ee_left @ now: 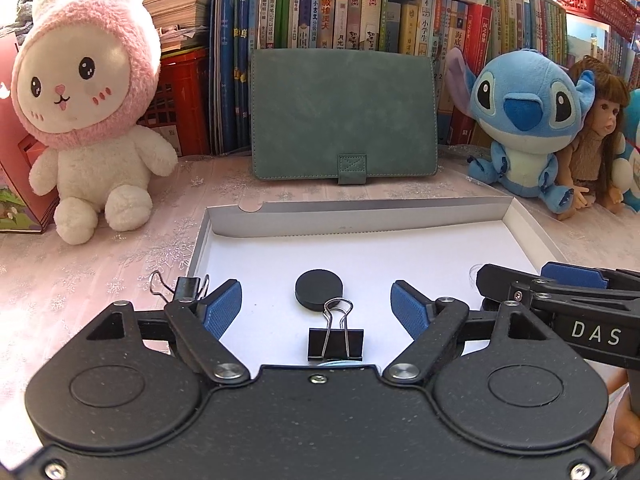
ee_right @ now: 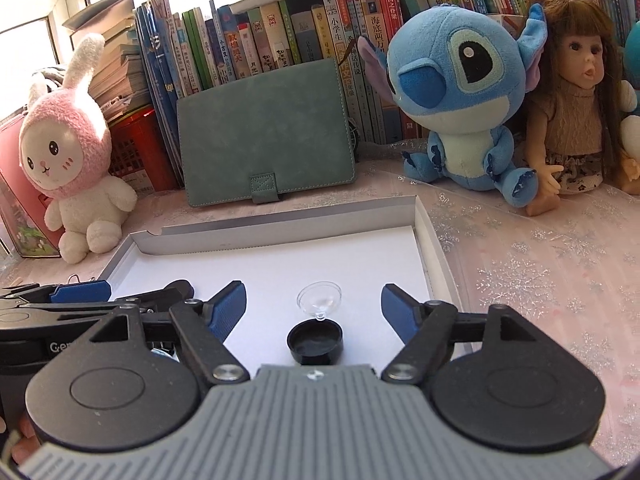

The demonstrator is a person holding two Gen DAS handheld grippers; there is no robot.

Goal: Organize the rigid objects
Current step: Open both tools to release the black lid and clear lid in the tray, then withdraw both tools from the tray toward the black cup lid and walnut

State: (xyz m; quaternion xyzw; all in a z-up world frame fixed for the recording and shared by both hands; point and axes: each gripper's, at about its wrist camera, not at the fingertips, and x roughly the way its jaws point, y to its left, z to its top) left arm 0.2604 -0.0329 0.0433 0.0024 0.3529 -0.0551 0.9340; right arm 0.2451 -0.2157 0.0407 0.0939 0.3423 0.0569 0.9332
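I found the white tray [ee_left: 520,220] lying flat on the desk [ee_left: 80,280]. My left claw [ee_left: 316,308] stood apart over a binder clip [ee_left: 335,342] and black disc [ee_left: 319,286]; my right claw [ee_right: 314,306] stood apart over a black cap [ee_right: 315,340] and clear cup [ee_right: 319,300], gripping nothing.
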